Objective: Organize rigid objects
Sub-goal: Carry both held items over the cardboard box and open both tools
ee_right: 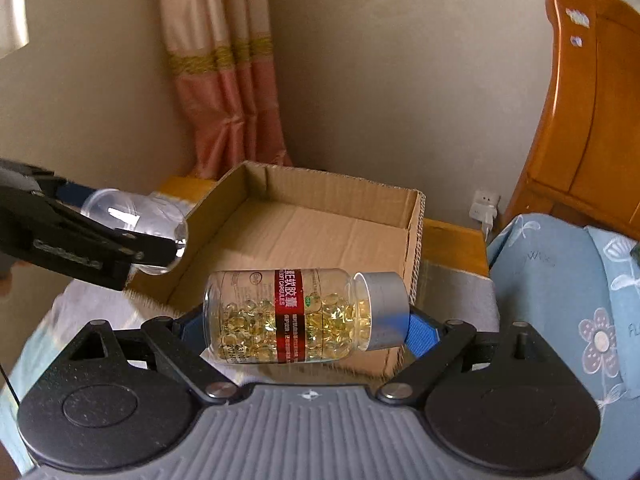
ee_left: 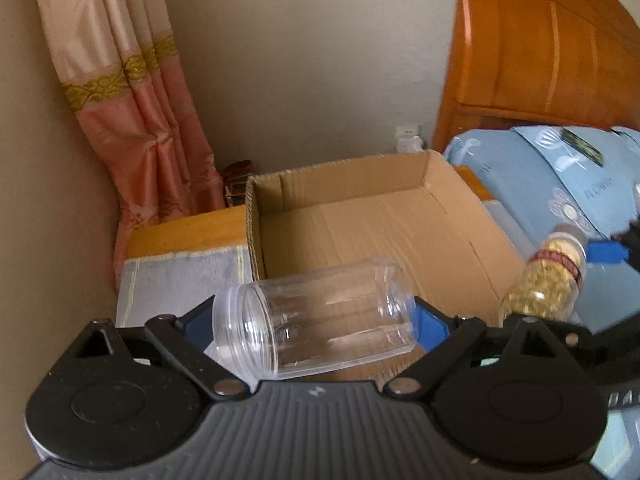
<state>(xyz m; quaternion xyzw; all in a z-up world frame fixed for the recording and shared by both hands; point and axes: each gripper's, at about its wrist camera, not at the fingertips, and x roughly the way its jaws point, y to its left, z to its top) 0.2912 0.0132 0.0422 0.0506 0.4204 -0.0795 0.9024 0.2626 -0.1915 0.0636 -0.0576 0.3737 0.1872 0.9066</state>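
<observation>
My left gripper (ee_left: 316, 320) is shut on a clear empty plastic jar (ee_left: 320, 320), gripped end to end and lying sideways, its open mouth to the left. My right gripper (ee_right: 308, 316) is shut on a capsule bottle (ee_right: 288, 316) with a red label, yellow capsules and a silver cap, also sideways, cap to the right. Both hang in front of an open cardboard box (ee_left: 400, 220) whose floor is bare. In the right wrist view the left gripper (ee_right: 132, 236) with the jar (ee_right: 136, 224) hovers at the box's (ee_right: 320, 224) left wall. The capsule bottle (ee_left: 548, 284) shows at right in the left view.
The box stands on a wooden nightstand (ee_left: 188, 232) partly covered by a grey cloth (ee_left: 180, 280). A pink curtain (ee_left: 136, 120) hangs at the back left. An orange wooden headboard (ee_left: 540, 48) and blue floral bedding (ee_left: 540, 184) lie to the right. A wall socket with a charger (ee_right: 486, 208) sits behind.
</observation>
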